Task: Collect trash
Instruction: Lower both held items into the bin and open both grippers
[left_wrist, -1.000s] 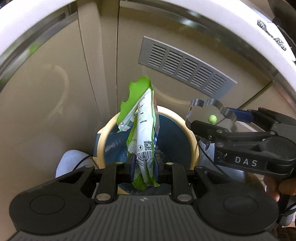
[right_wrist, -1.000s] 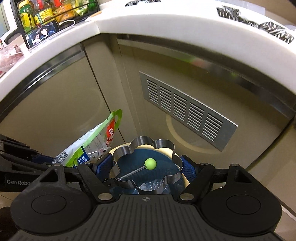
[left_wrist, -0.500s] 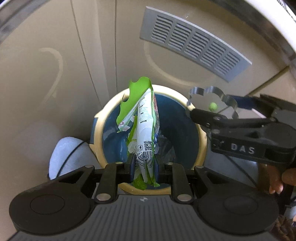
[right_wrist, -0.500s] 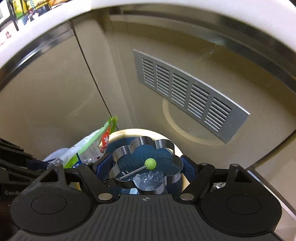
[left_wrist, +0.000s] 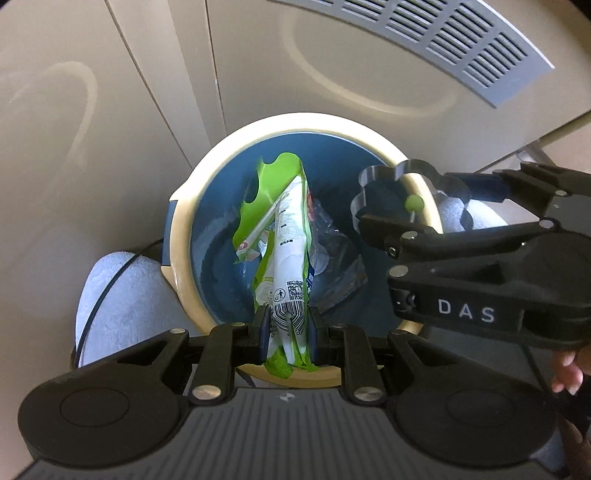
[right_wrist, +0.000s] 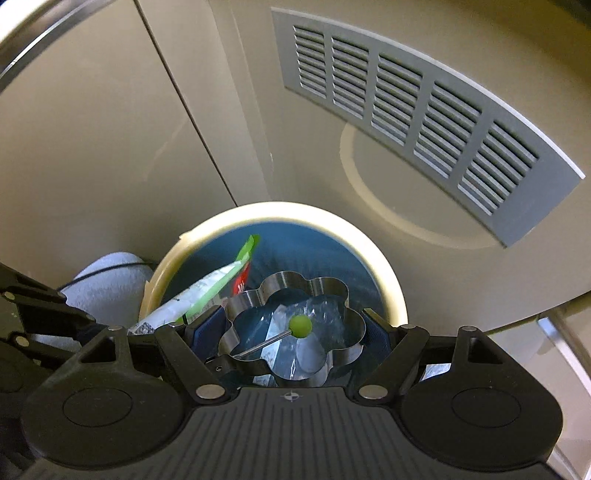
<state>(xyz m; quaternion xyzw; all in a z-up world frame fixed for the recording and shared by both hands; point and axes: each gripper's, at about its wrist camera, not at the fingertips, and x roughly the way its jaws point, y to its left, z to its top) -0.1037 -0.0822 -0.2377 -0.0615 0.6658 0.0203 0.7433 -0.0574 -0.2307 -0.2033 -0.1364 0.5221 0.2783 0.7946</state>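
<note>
A round bin (left_wrist: 184, 221) (right_wrist: 388, 280) with a cream rim and blue inside stands on the floor below both grippers. My left gripper (left_wrist: 287, 325) is shut on a green and white snack wrapper (left_wrist: 284, 236) (right_wrist: 199, 295), which hangs over the bin's mouth. My right gripper (right_wrist: 291, 332) (left_wrist: 410, 199) is shut on a flower-shaped metal ring mould (right_wrist: 317, 288) (left_wrist: 384, 177) with a green ball (right_wrist: 300, 326) on a wire, held over the bin's right rim. Clear plastic trash (left_wrist: 328, 251) (right_wrist: 314, 314) lies inside the bin.
Beige cabinet doors (right_wrist: 92, 147) with a grey vent grille (right_wrist: 417, 96) (left_wrist: 443, 40) rise right behind the bin. A pale grey slipper-like thing (left_wrist: 122, 295) (right_wrist: 107, 280) with a black cable sits left of the bin. A person's fingers (left_wrist: 565, 373) show at the right edge.
Both grippers have sunk toward the bin, which looks larger now. The wrapper's top now hangs inside the bin's rim. Both grips are unchanged.
</note>
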